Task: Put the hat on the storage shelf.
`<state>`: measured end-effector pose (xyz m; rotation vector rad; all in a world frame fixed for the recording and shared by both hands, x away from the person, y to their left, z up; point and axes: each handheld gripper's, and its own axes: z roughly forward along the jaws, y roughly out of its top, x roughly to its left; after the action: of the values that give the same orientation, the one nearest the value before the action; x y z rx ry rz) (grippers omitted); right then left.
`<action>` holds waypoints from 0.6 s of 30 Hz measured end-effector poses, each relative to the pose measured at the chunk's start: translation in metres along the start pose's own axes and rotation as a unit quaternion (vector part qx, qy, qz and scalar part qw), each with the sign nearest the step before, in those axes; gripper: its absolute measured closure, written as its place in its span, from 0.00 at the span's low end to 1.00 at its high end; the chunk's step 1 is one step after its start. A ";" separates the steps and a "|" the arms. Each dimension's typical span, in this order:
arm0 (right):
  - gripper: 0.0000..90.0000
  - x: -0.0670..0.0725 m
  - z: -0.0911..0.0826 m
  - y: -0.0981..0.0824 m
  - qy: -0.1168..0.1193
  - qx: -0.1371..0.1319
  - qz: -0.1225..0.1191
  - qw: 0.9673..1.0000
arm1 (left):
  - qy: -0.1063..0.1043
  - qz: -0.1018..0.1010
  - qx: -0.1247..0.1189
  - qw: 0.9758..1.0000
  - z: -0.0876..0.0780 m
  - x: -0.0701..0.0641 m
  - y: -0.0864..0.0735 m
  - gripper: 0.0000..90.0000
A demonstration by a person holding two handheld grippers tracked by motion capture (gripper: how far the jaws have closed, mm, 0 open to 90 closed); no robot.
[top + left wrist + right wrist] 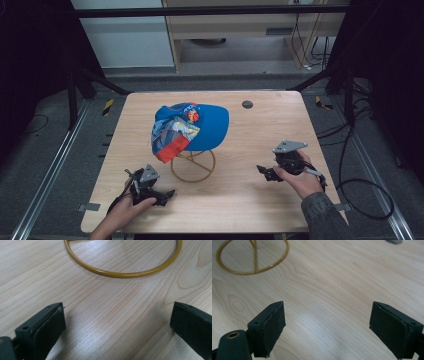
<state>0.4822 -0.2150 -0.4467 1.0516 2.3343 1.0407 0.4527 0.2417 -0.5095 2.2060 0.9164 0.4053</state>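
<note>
A blue cap (pixel 192 128) with a bright printed panel rests on a gold wire stand (pixel 193 165) at the middle of the wooden table (pixel 240 200). The stand's ring base lies flat on the wood (pixel 120 273) (pixel 249 271). My left gripper (pixel 167 195) sits low at the table's front left, just left of the ring, open with nothing between its jaws (pixel 117 327). At the front right my right gripper (pixel 264 172) is held by a hand, open and empty (pixel 327 327), pointing left toward the stand.
A small dark round disc (pixel 247 104) (pixel 394 241) is set in the table near its far edge. Metal rails and cables run along the floor on both sides. Bare wood lies between the grippers and in front of the stand.
</note>
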 end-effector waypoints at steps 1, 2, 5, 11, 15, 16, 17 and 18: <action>0.15 0.000 0.003 -0.004 0.002 0.001 0.005 1.000 | -0.001 0.000 0.000 1.000 0.000 0.000 0.000 0.00; 0.15 0.000 0.004 -0.006 0.002 0.000 0.005 1.000 | 0.000 0.000 0.000 1.000 0.000 0.000 0.000 0.00; 0.15 0.000 0.009 -0.013 0.003 -0.002 0.016 1.000 | -0.001 0.000 0.000 1.000 0.000 0.000 0.000 0.00; 0.14 0.004 0.016 -0.025 0.007 -0.001 0.026 1.000 | -0.001 0.000 0.000 1.000 0.000 0.000 0.000 0.00; 0.14 0.007 0.023 -0.033 0.005 0.005 0.027 1.000 | -0.001 0.001 0.000 1.000 0.000 0.000 0.000 0.00; 0.14 0.008 0.026 -0.035 0.004 0.006 0.030 1.000 | -0.001 0.001 0.000 1.000 0.000 0.000 0.000 0.00; 0.13 0.010 0.028 -0.036 0.005 0.006 0.035 0.999 | -0.001 0.001 0.000 1.000 0.000 0.000 0.000 0.00; 0.13 0.011 0.030 -0.036 0.003 0.007 0.037 0.999 | -0.001 0.001 0.000 1.000 0.000 0.000 0.000 0.00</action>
<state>0.4755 -0.2090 -0.4942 1.1509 2.3261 1.0565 0.4529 0.2419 -0.5095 2.2069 0.9132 0.4043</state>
